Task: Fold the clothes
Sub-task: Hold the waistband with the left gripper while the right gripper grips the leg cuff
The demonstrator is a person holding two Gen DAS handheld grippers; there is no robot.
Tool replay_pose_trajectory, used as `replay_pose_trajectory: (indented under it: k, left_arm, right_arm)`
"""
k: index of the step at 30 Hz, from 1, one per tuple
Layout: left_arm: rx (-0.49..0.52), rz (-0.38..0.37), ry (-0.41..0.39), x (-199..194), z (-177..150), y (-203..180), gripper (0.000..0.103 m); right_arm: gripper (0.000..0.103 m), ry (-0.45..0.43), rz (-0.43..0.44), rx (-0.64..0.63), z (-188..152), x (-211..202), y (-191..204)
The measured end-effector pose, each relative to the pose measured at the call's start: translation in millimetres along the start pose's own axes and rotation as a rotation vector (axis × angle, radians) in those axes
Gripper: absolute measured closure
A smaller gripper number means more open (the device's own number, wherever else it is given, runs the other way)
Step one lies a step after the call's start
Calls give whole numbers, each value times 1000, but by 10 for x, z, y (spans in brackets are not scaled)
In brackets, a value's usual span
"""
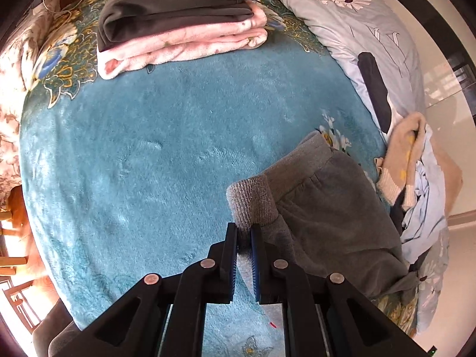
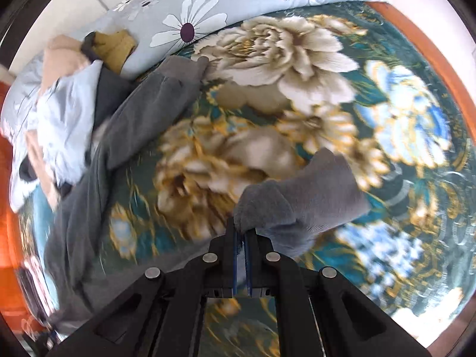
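A grey garment with ribbed cuffs (image 1: 321,208) lies on a teal plush blanket (image 1: 178,136) on a bed. My left gripper (image 1: 244,232) is shut on one ribbed grey cuff (image 1: 253,202) and holds it just above the blanket. My right gripper (image 2: 241,233) is shut on another grey end of the garment (image 2: 300,196), lifted over the blanket's flower pattern. The rest of the grey garment (image 2: 119,136) trails to the left in the right wrist view, which is blurred.
A folded stack, dark grey on pink (image 1: 178,23), sits at the far side of the blanket. A pale blue floral duvet (image 1: 357,29) lies along the right. A heap of loose beige and light blue clothes (image 1: 416,178) sits beside the grey garment. The wooden bed frame (image 2: 431,53) borders the blanket.
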State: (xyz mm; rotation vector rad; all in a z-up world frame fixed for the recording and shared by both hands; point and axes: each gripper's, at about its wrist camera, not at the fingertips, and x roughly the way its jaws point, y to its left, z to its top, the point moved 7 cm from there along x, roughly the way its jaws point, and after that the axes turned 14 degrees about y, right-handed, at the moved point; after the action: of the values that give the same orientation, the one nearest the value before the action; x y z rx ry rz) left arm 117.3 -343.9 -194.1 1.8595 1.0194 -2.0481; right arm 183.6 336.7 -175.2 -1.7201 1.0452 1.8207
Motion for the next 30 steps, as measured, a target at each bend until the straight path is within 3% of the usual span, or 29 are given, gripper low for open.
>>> replay_pose_trajectory:
  k: [4,8,12,15,18,20,30]
  left_arm:
    - [-19,-11,18,81,51,2,94]
    - [-22,-42,35,158,97,-8,90]
    - [-12,-104,45,182,134,-69,88]
    - [-3,-160,33,129,116,-108,79]
    - [-26,-163,18,109,42,-22,75]
    - [-50,-150,27,146,-16,71,75]
    - [-129,-120,89,462,-184,364,74]
  right_arm:
    - [99,6,-23,-1,248,170,194]
    - [94,35,26,-26,288,237,304]
    - [72,-20,111,-52,227,12,301]
    - [72,-32,86,-71,94,-86,199]
    - [72,3,47,-66,-4,14,136]
    - [72,-22,0,126,17,71,74]
    - [72,60,-108,304,188,388,-89]
